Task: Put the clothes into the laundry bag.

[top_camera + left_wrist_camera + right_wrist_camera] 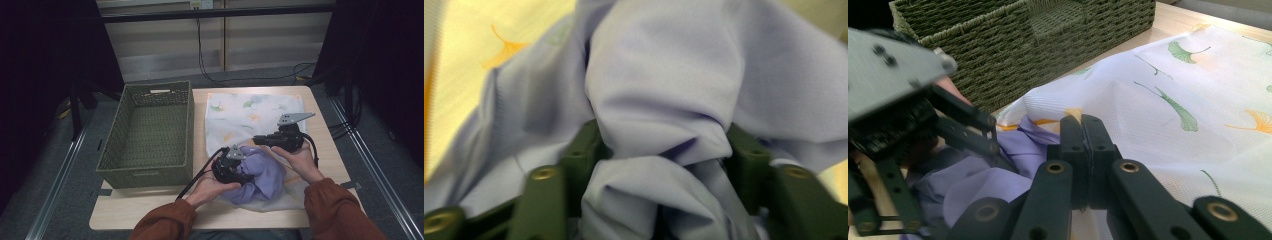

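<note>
Lilac cloth (262, 175) lies bunched on the near part of the table (150, 212), partly inside a white mesh bag (250, 115) printed with green and orange leaves; the bag spreads from the table's middle toward the far right; a green woven basket (150, 135) stands to the left of it, well apart from the cloth. The left gripper (239, 172) sits on the near left side of the bunch; in the left gripper view its jaws stand apart with a thick fold of cloth (659, 100) bulging up between them, the fingers (581, 150) touching the fold's sides; whether they press on it cannot be told. The right gripper (257, 140) is just beyond the cloth, pointing left; in the right gripper view its jaws are pressed together, tips (1081, 125) at the bag's edge (1058, 107); whether they pinch that edge cannot be told.
</note>
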The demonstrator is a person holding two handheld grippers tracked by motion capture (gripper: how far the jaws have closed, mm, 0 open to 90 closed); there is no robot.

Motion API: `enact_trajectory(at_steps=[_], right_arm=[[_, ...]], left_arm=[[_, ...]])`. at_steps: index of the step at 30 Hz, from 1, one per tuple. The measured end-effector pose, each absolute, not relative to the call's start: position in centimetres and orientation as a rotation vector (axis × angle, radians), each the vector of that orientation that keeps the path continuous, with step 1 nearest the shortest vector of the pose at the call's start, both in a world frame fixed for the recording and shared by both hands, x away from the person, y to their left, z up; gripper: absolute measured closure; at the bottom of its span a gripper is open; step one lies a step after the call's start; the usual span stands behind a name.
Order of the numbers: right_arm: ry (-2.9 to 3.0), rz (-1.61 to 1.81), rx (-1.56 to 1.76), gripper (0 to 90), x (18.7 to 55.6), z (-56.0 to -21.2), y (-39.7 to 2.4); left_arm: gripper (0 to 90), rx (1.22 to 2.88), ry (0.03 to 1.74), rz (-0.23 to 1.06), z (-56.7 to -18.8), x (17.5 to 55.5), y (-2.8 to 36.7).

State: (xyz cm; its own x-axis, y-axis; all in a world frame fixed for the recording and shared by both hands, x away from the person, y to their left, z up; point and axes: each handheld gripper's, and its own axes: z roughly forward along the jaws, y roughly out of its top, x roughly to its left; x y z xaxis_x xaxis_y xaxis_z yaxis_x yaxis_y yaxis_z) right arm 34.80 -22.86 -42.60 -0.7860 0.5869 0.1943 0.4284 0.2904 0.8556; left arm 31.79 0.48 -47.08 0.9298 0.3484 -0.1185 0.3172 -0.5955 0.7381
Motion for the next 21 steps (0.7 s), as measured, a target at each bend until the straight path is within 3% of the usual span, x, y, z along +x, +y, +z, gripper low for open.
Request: enact_trajectory(at_steps=[10,21], right_arm=[[2.39,1.513,0.953,89.6,34.9,-42.6,-23.0],[2.391,1.514,0.951,89.6,34.9,-42.6,-23.0]], left_arm=[[30.6,2.191,0.455,0.037,-45.1,31.2,2.1],[33.4,2.168,0.444,0.086,-44.2,29.5,4.1]])
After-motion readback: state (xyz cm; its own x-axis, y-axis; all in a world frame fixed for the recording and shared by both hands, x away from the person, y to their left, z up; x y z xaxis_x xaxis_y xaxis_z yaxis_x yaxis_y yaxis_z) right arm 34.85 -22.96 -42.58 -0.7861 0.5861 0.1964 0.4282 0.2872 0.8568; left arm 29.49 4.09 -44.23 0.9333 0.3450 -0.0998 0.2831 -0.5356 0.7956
